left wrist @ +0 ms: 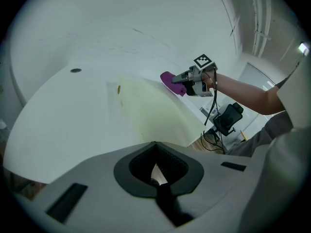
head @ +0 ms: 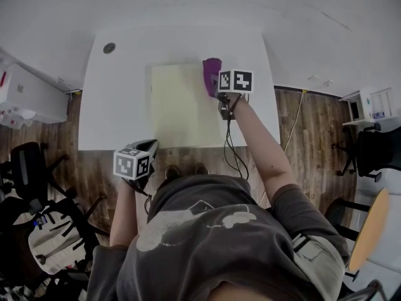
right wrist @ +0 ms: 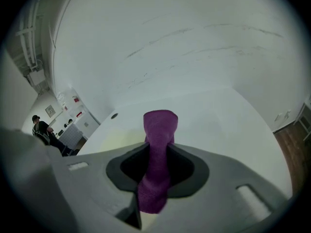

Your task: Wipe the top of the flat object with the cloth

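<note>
Purple cloth [head: 212,73] is at the far right corner of the flat object [head: 182,108] — a pale yellow sheet. The right gripper [head: 219,93] has its jaws closed tight on it, with the free end sticking out forward. Whether the cloth presses on the sheet, I cannot tell. The left gripper [head: 149,146] hovers just off the sheet's near left corner, jaws together with nothing between them. I judge the wiping to be at one end of a stroke; no trace shows which part is done, so most may be left. Under the sheet is a plain white table [head: 119,105], with a round grommet [head: 109,47] beyond the sheet's far left corner. Around the table — wooden floor [head: 313,124], office chairs [head: 31,162], a white wall [head: 188,5].
</note>
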Demonstrator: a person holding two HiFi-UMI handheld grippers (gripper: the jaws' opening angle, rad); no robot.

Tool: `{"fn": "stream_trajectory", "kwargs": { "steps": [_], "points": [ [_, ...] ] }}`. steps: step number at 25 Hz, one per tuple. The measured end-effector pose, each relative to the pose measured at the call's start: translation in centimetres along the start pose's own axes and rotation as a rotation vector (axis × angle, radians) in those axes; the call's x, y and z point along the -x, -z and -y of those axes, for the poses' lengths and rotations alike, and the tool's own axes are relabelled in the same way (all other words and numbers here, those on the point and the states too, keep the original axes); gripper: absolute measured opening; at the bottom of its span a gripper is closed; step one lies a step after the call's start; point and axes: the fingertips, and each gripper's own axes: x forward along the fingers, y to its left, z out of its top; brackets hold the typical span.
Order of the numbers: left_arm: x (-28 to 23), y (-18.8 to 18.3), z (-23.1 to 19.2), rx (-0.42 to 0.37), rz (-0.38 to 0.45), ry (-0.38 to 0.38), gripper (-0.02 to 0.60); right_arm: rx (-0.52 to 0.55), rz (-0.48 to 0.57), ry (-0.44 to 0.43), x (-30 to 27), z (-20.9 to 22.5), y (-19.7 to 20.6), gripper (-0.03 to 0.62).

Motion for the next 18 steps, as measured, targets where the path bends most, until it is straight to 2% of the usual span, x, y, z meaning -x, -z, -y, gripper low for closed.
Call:
{"fn": "stream_trajectory", "kwargs": {
  "steps": [10, 18],
  "points": [
    [0.2, 0.4, -0.1, -0.023, -0.011, 0.016, -0.003, 0.061, 0.023, -0.147, 2.0, -8.1, 0.4, 0.092],
    [0.2, 0.4, 0.1, -0.044, -0.013, 0.029, -0.003, 0.113, -0.027, -0.244, 1.3, -14.6, 3.0, 0.092]
  ]
}}
